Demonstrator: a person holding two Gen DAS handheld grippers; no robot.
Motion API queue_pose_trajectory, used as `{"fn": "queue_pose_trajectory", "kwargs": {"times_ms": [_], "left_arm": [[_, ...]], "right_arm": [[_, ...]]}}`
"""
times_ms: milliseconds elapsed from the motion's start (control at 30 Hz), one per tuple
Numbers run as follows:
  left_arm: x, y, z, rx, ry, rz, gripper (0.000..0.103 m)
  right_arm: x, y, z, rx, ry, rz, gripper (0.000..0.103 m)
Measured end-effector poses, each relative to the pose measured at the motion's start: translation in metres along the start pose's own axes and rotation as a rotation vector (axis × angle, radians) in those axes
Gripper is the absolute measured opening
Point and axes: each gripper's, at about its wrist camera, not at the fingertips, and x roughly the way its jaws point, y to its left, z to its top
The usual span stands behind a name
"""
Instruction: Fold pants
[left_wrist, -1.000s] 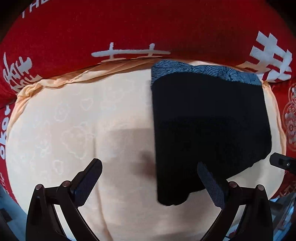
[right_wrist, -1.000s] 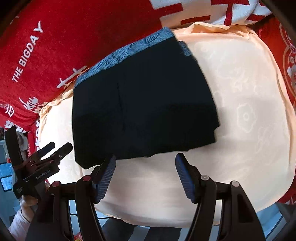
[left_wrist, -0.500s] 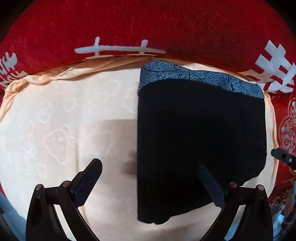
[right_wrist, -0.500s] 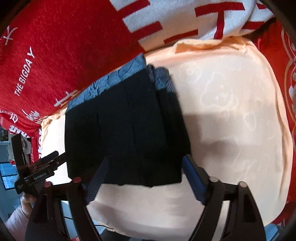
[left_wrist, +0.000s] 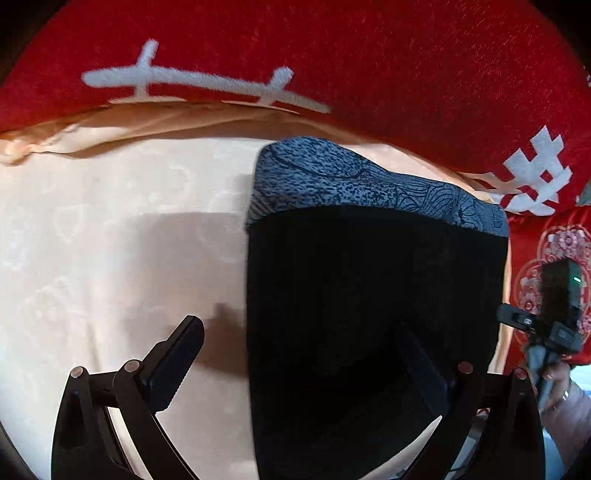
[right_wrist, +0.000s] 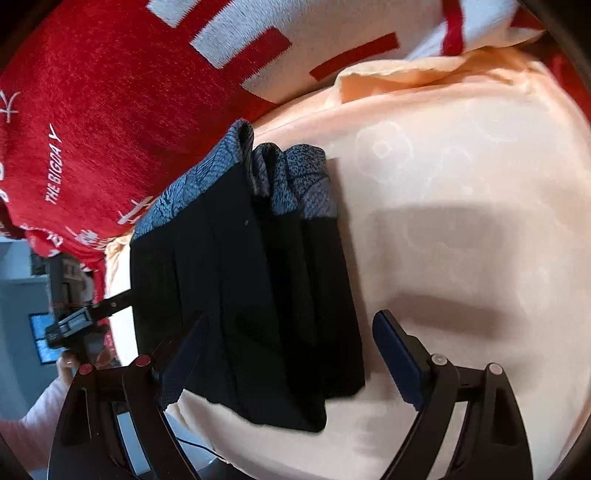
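Black pants (left_wrist: 369, 295) with a blue-grey patterned waistband (left_wrist: 351, 181) lie folded on a peach cloth (left_wrist: 110, 258). My left gripper (left_wrist: 299, 363) hangs open just above them. Its left finger is over the cloth and its right finger over the black fabric, so it straddles the pants' left edge. In the right wrist view the pants (right_wrist: 251, 295) show stacked layers along their right side. My right gripper (right_wrist: 291, 362) is low over their near end with its jaws opening. The pants' right edge lies between its fingers, and the pads do not press on it.
A red blanket (left_wrist: 369, 74) with white lettering rises behind the peach cloth (right_wrist: 461, 240). The cloth drops off at its near edge. A person's hand (left_wrist: 561, 391) holds the right gripper at the pants' right side; another hand (right_wrist: 70, 365) holds the left one.
Both grippers have come lower and closer to the pants. The left one shifted so its right finger is over the fabric. The right gripper's jaws have widened around the pants' right edge.
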Motion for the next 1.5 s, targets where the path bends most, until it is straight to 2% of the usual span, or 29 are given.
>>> {"fn": "queue_pose_trajectory", "kwargs": {"times_ms": [100,233,433,467,500,567,600,667,733,900,1033,1233,1367,1433,1467,1500], "left_arm": [[0.012,0.002,-0.002,-0.006,0.011,-0.045,0.103],[0.025,0.003,-0.004,-0.015,0.029,-0.088,0.103],[0.031,0.002,-0.01,-0.05,0.032,-0.067,0.103],[0.032,0.0,-0.011,-0.063,0.032,-0.062,0.103],[0.03,-0.001,-0.012,-0.071,0.027,-0.065,0.094],[0.023,-0.009,-0.016,-0.056,-0.003,-0.091,0.08],[0.018,-0.015,-0.019,-0.036,-0.024,-0.081,0.074],[0.012,-0.024,-0.025,-0.005,-0.05,-0.065,0.072],[0.004,-0.03,-0.032,0.008,-0.071,-0.057,0.069],[-0.023,-0.041,-0.058,0.057,-0.093,-0.02,0.069],[-0.04,-0.034,-0.088,0.066,-0.099,-0.008,0.069],[-0.04,-0.008,-0.14,0.064,-0.074,0.028,0.069],[-0.02,0.018,-0.156,0.045,-0.079,0.043,0.069],[-0.006,0.034,-0.158,0.044,-0.076,0.06,0.074],[-0.001,0.041,-0.159,0.037,-0.085,0.063,0.085],[0.001,0.044,-0.16,0.043,-0.105,0.064,0.093]], "right_arm": [[0.017,-0.009,0.009,0.005,0.069,0.063,0.092],[0.027,-0.007,0.014,-0.034,0.078,0.106,0.093],[0.032,-0.01,0.021,0.019,0.08,0.122,0.091],[0.031,-0.011,0.02,0.039,0.078,0.107,0.087],[0.03,-0.01,0.019,0.043,0.081,0.095,0.084],[0.026,-0.008,0.017,0.052,0.083,0.104,0.067],[0.025,-0.005,0.015,0.062,0.08,0.114,0.063],[0.016,-0.003,0.011,0.062,0.067,0.139,0.052],[0.009,0.002,0.007,0.058,0.06,0.151,0.048],[-0.003,0.016,-0.009,0.07,0.064,0.188,0.045],[-0.012,0.029,-0.033,0.059,0.071,0.217,0.045],[-0.014,0.046,-0.082,0.051,0.079,0.232,0.045],[0.004,0.045,-0.113,0.08,0.098,0.224,0.045],[0.019,0.042,-0.12,0.099,0.11,0.194,0.045],[0.027,0.041,-0.123,0.1,0.112,0.155,0.046],[0.034,0.038,-0.126,0.095,0.108,0.108,0.049]]}}
